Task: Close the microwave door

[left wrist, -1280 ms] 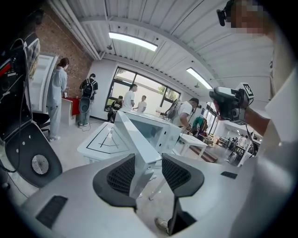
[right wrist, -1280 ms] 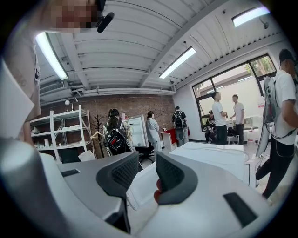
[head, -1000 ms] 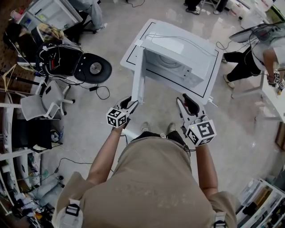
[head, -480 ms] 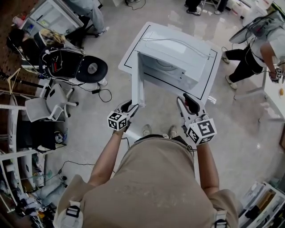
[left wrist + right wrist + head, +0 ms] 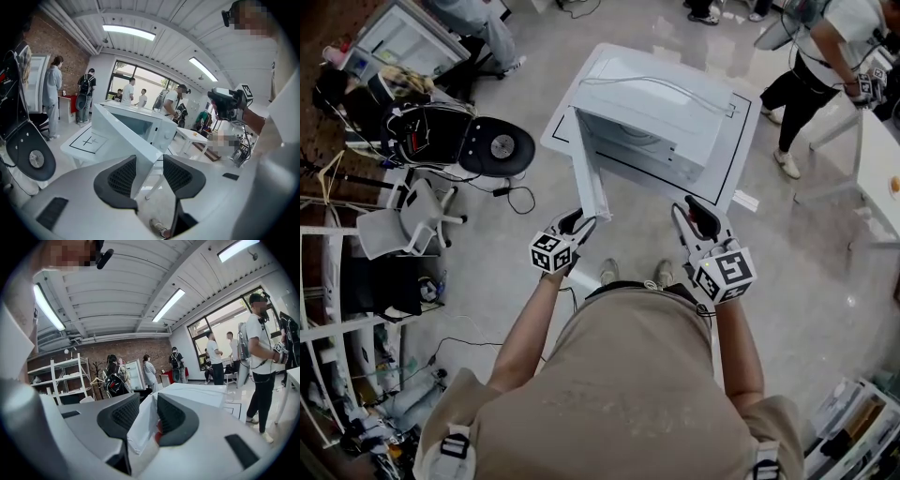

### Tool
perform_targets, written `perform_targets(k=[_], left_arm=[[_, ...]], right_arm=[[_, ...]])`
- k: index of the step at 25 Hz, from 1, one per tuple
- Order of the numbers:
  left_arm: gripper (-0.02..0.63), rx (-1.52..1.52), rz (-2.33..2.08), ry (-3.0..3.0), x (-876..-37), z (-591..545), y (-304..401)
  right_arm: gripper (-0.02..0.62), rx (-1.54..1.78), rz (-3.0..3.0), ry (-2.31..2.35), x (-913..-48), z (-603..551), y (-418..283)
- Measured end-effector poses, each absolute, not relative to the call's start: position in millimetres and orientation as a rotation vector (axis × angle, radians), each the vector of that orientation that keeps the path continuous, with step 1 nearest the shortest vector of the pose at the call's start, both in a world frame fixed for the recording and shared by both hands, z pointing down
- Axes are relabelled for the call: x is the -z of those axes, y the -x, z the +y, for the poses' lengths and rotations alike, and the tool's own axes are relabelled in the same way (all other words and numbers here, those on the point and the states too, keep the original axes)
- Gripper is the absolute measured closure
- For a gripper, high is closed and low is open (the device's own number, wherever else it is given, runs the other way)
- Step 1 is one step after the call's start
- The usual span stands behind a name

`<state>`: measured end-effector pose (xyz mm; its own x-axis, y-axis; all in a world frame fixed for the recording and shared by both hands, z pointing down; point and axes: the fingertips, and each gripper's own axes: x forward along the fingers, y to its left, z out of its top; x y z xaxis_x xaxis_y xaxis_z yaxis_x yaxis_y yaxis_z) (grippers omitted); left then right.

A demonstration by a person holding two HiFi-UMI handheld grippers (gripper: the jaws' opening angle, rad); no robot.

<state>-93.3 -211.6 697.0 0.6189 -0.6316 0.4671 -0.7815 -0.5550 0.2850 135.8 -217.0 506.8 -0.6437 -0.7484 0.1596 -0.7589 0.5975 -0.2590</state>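
Note:
A white microwave (image 5: 661, 108) stands on a white table (image 5: 727, 159) straight ahead of me. Its door (image 5: 589, 169) is swung wide open toward me on the left side. My left gripper (image 5: 579, 225) is at the door's free lower corner. In the left gripper view that gripper (image 5: 149, 176) is open and the door (image 5: 122, 133) edge runs into the gap, close to the left pad. My right gripper (image 5: 692, 217) is held in front of the table's near edge, apart from the microwave. In its own view, the right gripper (image 5: 147, 418) is open, nothing gripped.
A black round seat (image 5: 492, 147) and a white office chair (image 5: 398, 220) stand on the left, with cables (image 5: 516, 192) on the floor. A person (image 5: 820, 56) stands at the upper right beside another white table (image 5: 881, 178). Shelves line the left side.
My left gripper has crept a little right, up to the door's free corner. The door now leans slightly more toward the microwave. The person at the right has walked farther away.

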Motion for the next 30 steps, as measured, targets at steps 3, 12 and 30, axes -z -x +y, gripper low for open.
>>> perform_targets(k=[3, 12, 30], left_arm=[[0.431, -0.437, -1.106, -2.385, -689.5, -212.2, 81.8], [0.431, -0.428, -1.089, -2.402, -670.8, -215.7, 49.3], [0.431, -0.426, -1.039, -2.432, -673.2, -235.7, -13.2]], right_arm=[[0.474, -0.477, -2.776, -1.312, -500.9, -213.4, -142.0], [0.474, -0.484, -2.775, -1.314, -486.4, -205.9, -163.1], [0.474, -0.477, -2.789, -1.329, -487.4, -207.7, -217.5]])
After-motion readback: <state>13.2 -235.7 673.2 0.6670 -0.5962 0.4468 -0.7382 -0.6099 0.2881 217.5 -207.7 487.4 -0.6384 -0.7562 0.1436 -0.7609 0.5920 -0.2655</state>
